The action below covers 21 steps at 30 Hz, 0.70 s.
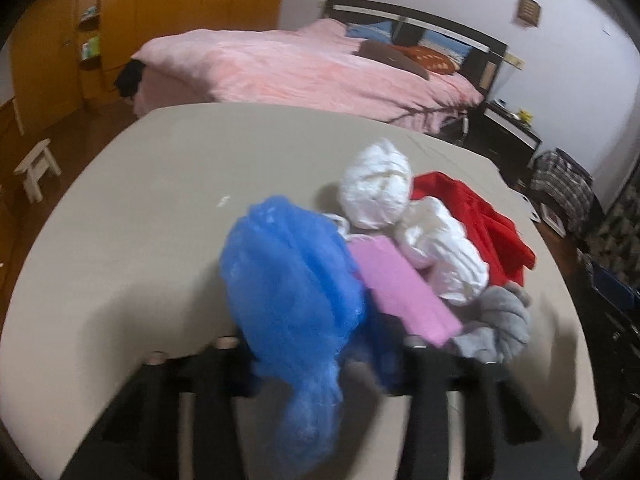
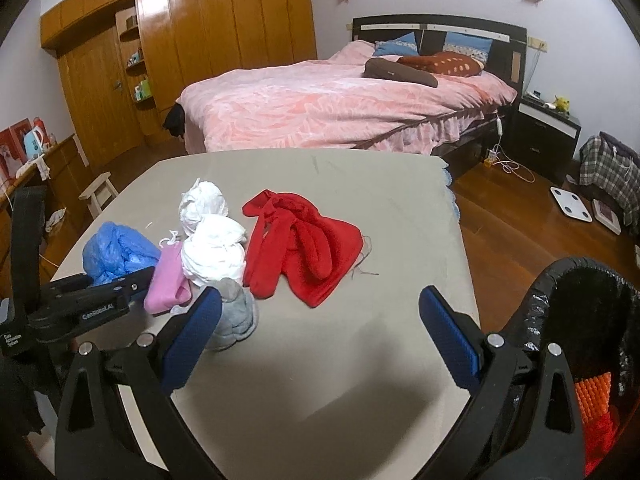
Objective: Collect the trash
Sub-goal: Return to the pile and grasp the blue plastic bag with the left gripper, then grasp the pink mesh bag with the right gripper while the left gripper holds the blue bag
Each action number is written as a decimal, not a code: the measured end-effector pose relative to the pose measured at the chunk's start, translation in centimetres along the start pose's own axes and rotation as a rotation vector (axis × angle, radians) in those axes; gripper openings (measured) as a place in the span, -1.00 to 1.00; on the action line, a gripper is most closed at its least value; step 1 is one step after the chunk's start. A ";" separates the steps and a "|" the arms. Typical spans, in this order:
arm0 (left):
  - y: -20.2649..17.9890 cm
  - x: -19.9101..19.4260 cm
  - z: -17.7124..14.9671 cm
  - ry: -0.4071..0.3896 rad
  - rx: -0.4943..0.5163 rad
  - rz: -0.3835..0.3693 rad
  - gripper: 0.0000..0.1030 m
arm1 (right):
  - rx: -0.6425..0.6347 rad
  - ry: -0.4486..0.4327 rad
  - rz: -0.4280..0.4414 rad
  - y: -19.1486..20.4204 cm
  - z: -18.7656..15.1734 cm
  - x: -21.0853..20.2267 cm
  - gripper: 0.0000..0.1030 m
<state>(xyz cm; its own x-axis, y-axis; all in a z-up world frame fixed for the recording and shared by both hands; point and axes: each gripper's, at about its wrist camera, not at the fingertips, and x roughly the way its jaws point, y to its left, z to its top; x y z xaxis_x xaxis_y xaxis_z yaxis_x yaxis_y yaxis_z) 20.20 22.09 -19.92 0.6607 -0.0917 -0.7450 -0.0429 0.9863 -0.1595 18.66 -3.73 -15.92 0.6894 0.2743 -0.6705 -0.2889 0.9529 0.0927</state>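
The left gripper [image 2: 120, 284] is clamping the blue plastic bag [image 1: 292, 280] at the pile's left end, for binning; the right gripper [image 2: 320, 332] is hanging apart, empty, nearer the black bin [image 2: 560, 280].

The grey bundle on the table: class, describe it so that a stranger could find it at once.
On the beige table before the pink bed lies a cluster of soft things. Nearest the right gripper, beside the pink pouch, sits the grey bundle, the only grey piece.

white bags [image 2: 204, 202]: we count 2
blue bag [image 2: 116, 254]: 1
pink pouch [image 2: 168, 282]: 1
red cloth [image 2: 304, 246]: 1
grey cloth [image 2: 236, 314]: 1
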 end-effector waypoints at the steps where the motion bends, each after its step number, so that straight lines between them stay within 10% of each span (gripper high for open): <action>1: -0.1 -0.2 0.0 -0.008 -0.002 -0.008 -0.34 | -0.003 -0.001 0.002 0.1 0.0 0.0 0.87; 21: 5.4 -6.7 -1.4 -0.133 -0.038 0.137 -0.36 | -0.069 0.001 0.126 7.3 1.5 1.5 0.86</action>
<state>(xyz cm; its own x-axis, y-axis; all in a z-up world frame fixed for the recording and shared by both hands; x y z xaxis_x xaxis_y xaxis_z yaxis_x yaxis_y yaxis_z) 14.49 27.79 -16.74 0.7398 0.0645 -0.6697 -0.1656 0.9822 -0.0883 18.53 3.85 -15.13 0.6445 0.3908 -0.6573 -0.4181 0.8998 0.1250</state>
